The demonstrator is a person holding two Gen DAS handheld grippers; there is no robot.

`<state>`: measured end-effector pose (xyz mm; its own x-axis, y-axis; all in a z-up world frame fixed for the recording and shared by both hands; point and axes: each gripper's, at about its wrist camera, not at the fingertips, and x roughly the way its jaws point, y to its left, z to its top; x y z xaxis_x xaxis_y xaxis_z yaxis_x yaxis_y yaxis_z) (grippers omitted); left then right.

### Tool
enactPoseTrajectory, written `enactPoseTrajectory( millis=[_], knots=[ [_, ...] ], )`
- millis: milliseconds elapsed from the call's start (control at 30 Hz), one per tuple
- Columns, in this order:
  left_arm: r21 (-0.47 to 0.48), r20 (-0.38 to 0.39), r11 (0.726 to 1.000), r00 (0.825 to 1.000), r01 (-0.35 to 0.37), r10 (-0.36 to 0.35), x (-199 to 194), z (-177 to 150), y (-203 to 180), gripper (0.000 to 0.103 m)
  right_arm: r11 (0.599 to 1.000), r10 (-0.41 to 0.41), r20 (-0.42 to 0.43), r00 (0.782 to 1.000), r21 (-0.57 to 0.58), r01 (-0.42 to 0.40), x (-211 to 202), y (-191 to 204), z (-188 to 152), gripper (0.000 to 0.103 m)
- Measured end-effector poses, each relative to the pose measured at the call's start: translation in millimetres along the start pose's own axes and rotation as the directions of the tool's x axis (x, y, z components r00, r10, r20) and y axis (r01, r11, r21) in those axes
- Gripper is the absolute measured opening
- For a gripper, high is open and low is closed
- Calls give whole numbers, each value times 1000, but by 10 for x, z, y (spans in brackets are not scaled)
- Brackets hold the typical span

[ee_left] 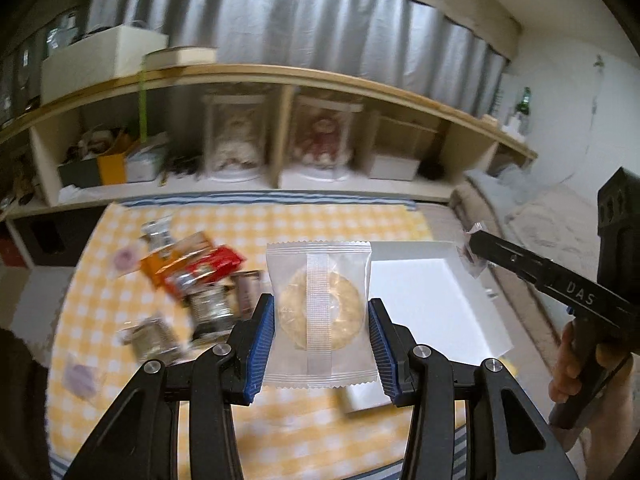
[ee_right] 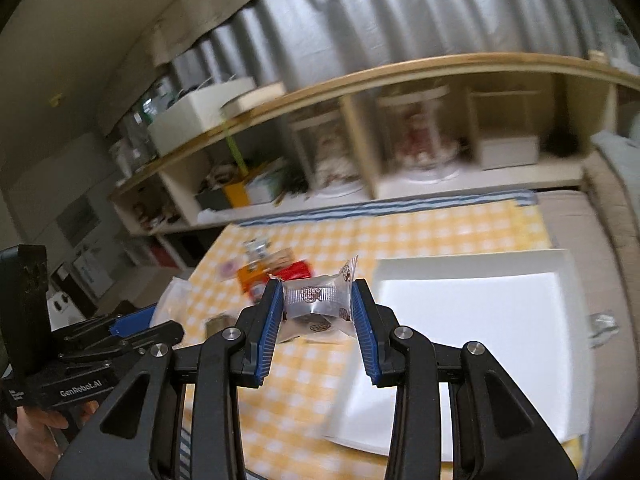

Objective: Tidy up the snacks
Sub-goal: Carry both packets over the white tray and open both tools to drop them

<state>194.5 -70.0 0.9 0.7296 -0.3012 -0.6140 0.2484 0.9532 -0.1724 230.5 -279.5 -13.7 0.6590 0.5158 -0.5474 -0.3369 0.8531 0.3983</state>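
Above the yellow-checked worktop [ee_left: 280,220], the left gripper [ee_left: 321,330] clasps a clear cracker packet [ee_left: 320,312]; the right gripper [ee_right: 316,312] pinches a small wrapped candy [ee_right: 316,300]. Slippery film could slide free before reaching the white tray [ee_right: 472,320] on the right.

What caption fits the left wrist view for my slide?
Left gripper jaws clamp a clear-wrapped ring cookie above the yellow checked cloth, beside the white tray.
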Motion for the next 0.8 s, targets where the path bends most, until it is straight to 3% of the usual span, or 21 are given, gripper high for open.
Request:
enactPoseTrajectory(
  millis=[400,633,800],
  knots=[
    [34,-90,996,993,78,-75,814,112,-631,45,983,-167,-12,986,80,168,-628,-1080,-75,36],
    [3,-203,998,977,61,-59,1527,62,-790,45,971,-185,-97,978,137,197,-615,-1590,-327,36],
    [-21,-232,999,972,30,-34,1905,64,-794,45,967,-183,-177,967,144,210,-414,-1763,-512,36]
  ],
)
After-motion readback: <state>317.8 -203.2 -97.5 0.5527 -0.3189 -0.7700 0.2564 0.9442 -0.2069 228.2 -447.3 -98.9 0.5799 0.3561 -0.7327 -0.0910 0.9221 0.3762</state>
